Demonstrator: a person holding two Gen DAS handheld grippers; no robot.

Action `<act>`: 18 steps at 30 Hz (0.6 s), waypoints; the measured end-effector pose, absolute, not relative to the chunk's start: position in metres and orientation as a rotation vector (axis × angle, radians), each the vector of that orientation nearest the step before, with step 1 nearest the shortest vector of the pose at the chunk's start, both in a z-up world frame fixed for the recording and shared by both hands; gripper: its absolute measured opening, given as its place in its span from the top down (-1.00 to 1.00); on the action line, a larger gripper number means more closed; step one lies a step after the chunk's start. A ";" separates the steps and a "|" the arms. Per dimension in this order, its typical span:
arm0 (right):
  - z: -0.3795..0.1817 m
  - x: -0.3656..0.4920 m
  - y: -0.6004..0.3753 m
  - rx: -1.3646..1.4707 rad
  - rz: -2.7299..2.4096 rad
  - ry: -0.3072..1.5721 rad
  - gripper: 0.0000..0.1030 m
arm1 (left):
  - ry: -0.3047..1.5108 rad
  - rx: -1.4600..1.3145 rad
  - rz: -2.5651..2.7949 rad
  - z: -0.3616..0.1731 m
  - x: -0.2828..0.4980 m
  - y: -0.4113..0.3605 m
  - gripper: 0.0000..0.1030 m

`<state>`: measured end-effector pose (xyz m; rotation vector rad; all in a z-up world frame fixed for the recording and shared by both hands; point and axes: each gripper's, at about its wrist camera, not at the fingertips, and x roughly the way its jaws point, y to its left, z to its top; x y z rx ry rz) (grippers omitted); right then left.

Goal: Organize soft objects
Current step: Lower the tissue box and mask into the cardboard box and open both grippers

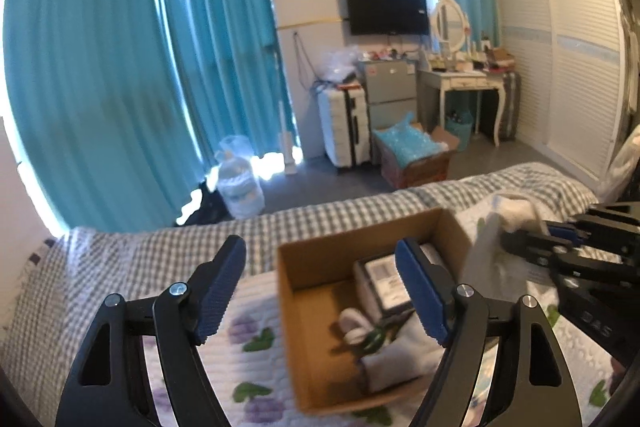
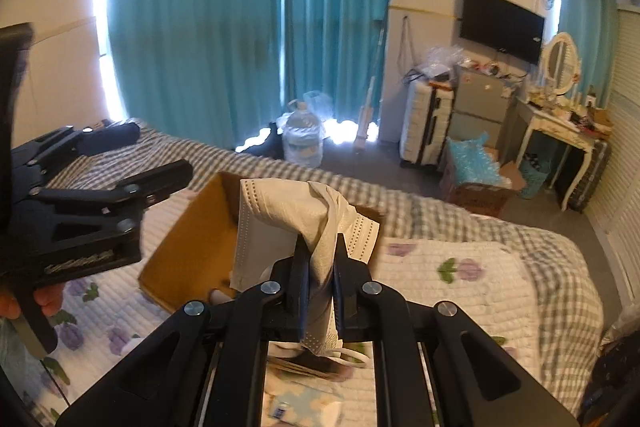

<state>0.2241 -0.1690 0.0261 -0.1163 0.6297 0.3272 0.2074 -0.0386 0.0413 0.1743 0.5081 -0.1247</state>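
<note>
Bedroom scene, teal curtains drawn across the back and a bed with a checked sheet up front, floral quilt laid over it. An open cardboard box sits on the quilt.

From the left wrist cam, the left gripper hangs right over the box with its blue pads spread wide, nothing between them. That view looks down inside: a dark flat packet with a label, some white soft stuff and something green I can't really identify, it's all blurry. The right gripper pokes in from the right edge, blurred too, with a whitish lump at its tip.

The right cam shows what that lump is: the right gripper is pinching a white face mask, dotted edge visible, bunched up and draped over the fingertips just at the near side of the box. The mask blocks most of the box's inside from here. Below the fingers there are more pale things on the quilt, including an ear loop maybe, but the gripper body cuts them off. The left gripper shows on the left, open, with a bit of hand under it.
</note>
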 end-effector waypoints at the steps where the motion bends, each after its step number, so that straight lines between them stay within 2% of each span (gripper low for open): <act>1: 0.022 0.229 -0.162 -0.115 0.342 0.643 0.82 | 0.511 0.174 -0.119 0.039 0.204 -0.032 -0.53; 8: -0.017 0.257 -0.118 -0.139 0.370 0.731 0.79 | 0.539 0.152 -0.074 0.015 0.194 0.002 -0.54; 9: -0.023 0.261 -0.115 -0.140 0.362 0.739 0.64 | 0.547 0.147 -0.073 0.011 0.195 0.006 -0.54; 10: -0.027 0.266 -0.112 -0.131 0.356 0.747 0.26 | 0.553 0.143 -0.071 0.008 0.196 0.009 -0.54; 11: -0.030 0.270 -0.112 -0.118 0.352 0.751 -0.01 | 0.562 0.138 -0.066 0.004 0.198 0.013 -0.54; 12: -0.031 0.273 -0.114 -0.096 0.339 0.751 -0.43 | 0.566 0.133 -0.058 0.001 0.198 0.016 -0.54; 13: -0.031 0.273 -0.115 -0.071 0.323 0.738 -0.52 | 0.567 0.127 -0.053 -0.001 0.198 0.019 -0.54; 18: -0.015 0.266 -0.117 -0.053 0.285 0.688 -0.52 | 0.564 0.074 -0.036 0.002 0.189 0.031 -0.54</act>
